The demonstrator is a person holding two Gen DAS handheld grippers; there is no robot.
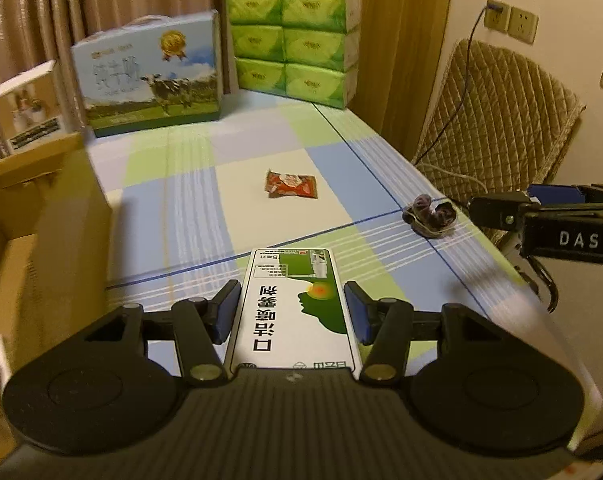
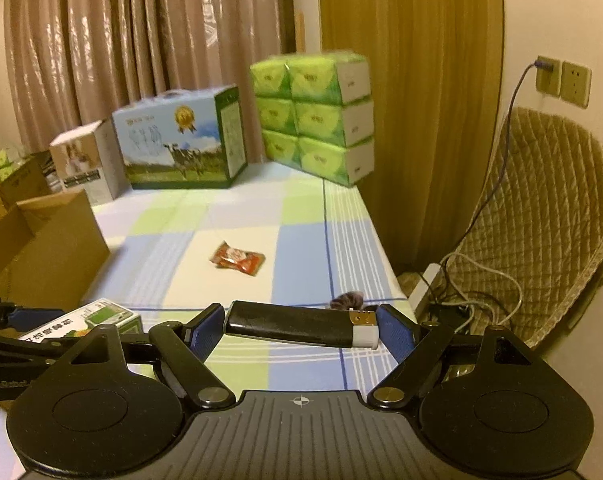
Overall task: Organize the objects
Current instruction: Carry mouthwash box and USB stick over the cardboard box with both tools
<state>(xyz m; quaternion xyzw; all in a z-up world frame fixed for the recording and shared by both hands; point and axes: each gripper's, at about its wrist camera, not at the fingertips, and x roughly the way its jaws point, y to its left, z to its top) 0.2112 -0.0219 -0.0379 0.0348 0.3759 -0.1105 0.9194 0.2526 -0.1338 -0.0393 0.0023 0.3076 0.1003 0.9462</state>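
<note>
Above the checked blue-green tablecloth, the left gripper clamps a white-green cardboard carton; only the right wrist view shows the right gripper clamped on a black lighter.

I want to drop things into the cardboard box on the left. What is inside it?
Only the bare brown inner walls of the cardboard box show; its floor and any contents are hidden below the rim.

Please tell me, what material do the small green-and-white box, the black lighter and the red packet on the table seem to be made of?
Small green-and-white box: probably printed cardboard with a slight sheen; flat faces, sharp edges.
Black lighter: apparently glossy black plastic, a highlight along its body; white cap, gold metal-looking part at one end.
Red packet: likely thin plastic or foil wrapper; crinkled, crimped ends.
</note>
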